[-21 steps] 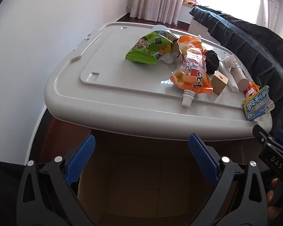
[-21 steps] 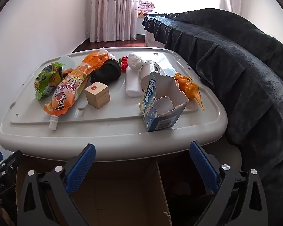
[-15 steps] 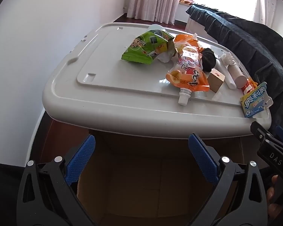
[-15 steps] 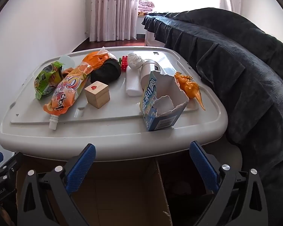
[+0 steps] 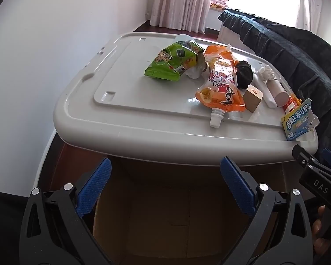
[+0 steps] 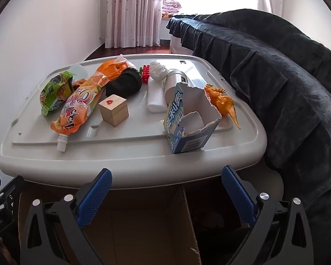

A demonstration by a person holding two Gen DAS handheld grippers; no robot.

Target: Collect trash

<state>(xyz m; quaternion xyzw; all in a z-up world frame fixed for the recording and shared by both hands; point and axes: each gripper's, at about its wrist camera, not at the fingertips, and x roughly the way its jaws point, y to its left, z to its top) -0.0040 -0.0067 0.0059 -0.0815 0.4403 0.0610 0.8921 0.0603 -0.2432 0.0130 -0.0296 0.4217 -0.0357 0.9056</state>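
Task seeming barely started. Cardboard box [image 5: 176, 216] sitting under near edge of grey lid [image 5: 125, 130]; visible box floor showing no trash.

All trash lying on grey lid: green snack bag [image 5: 172, 63] toward far left, orange drink pouch [image 5: 220, 86] at middle, torn blue carton [image 6: 187, 119] at near right edge.

Left gripper [image 5: 165, 187] hovering above box, jaws apart, holding nothing. Right gripper [image 6: 167, 190] likewise, jaws apart, nothing between.

Wooden cube [image 6: 113, 110] and orange toy dinosaur [image 6: 222, 101] probably not trash.

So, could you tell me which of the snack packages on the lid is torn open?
The blue carton, nearest the right gripper: its top is ripped away, unlike the green bag and orange pouch.
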